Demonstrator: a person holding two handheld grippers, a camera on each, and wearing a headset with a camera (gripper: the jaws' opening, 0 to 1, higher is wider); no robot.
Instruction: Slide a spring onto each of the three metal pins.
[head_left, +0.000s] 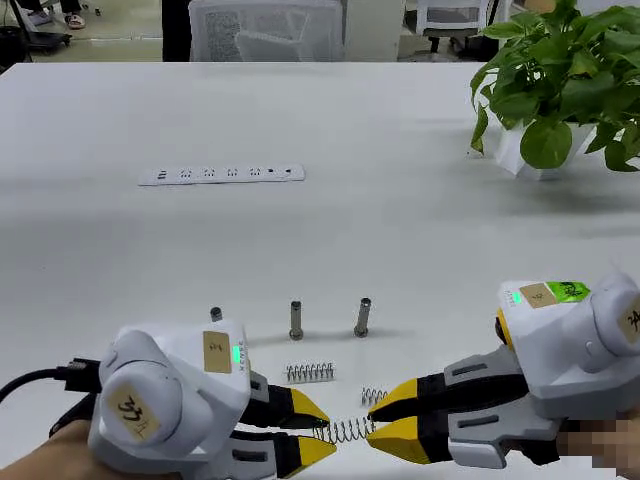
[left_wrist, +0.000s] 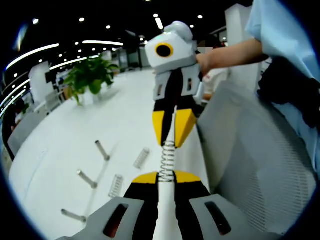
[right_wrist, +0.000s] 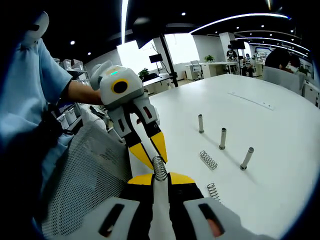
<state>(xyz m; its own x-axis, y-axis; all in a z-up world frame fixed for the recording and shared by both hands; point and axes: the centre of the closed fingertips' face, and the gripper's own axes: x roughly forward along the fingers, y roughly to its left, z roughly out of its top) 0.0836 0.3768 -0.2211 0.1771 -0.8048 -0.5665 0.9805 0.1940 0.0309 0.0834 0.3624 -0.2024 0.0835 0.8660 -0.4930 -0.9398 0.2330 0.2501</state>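
Left gripper and right gripper face each other near table front edge, each pinching one end of same spring. Three pins stand upright beyond; two loose springs lie between.

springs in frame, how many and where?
3. One spring held end to end between the left tool and right tool; a second spring lying in front of the middle pin; a third spring beside the right tool's tips. None looks hidden.
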